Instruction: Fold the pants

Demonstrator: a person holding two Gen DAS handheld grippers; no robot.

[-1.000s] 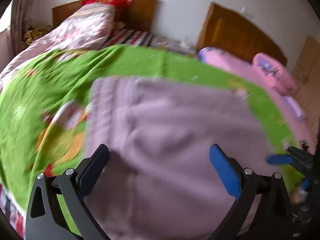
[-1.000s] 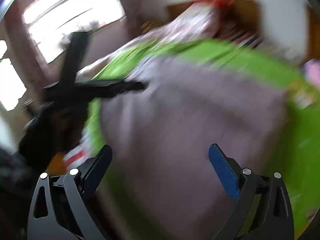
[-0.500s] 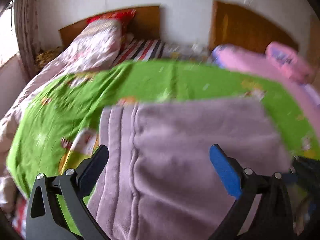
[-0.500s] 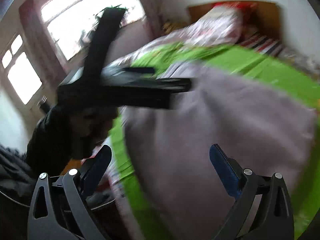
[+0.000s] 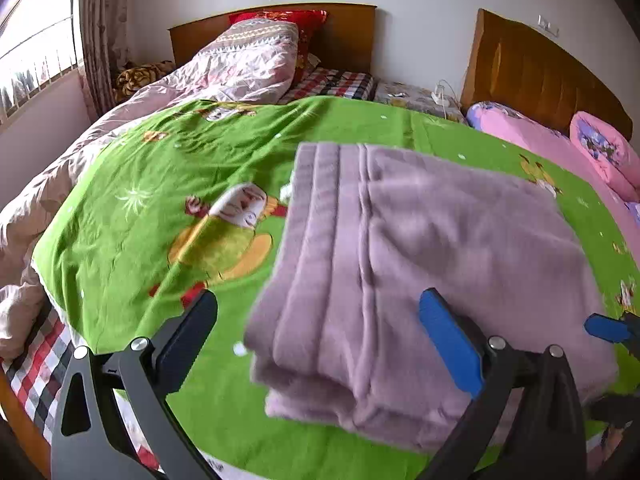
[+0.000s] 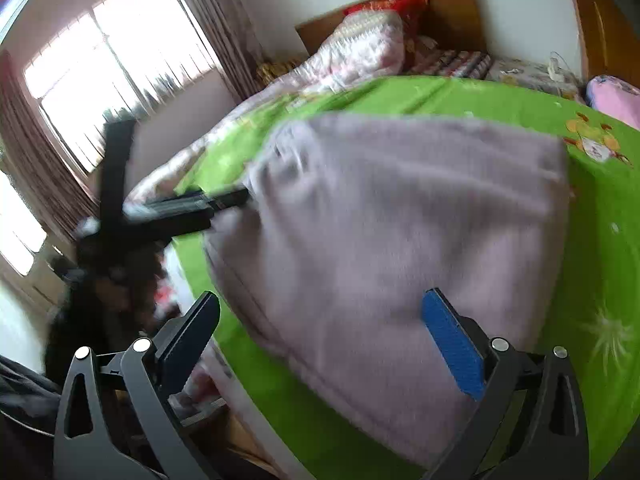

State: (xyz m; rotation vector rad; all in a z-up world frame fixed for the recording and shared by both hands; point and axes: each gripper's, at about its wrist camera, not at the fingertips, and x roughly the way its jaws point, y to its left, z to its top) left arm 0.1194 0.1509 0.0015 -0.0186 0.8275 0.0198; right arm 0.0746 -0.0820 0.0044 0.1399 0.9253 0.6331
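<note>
The lilac pants [image 5: 420, 272] lie folded into a thick rectangle on the green cartoon-print bedspread [image 5: 160, 200]. My left gripper [image 5: 320, 336] is open and empty, held just above the near left corner of the stack. My right gripper [image 6: 320, 340] is open and empty over the near edge of the pants [image 6: 400, 240]. The left gripper shows in the right wrist view [image 6: 192, 208] as a dark shape at the pants' left edge. A blue fingertip of the right gripper [image 5: 604, 328] shows at the far right of the left wrist view.
A pink floral quilt [image 5: 240, 64] and red pillow [image 5: 288, 18] lie at the wooden headboard [image 5: 344, 36]. Pink pillows [image 5: 600, 152] sit on the right. A window with curtains [image 6: 104, 72] is on the left. The bed's near edge [image 5: 36, 360] shows plaid sheet.
Both grippers have pulled back and away from the pants, staying open. The left view has shifted left, so the folded stack now sits to the right of centre.
</note>
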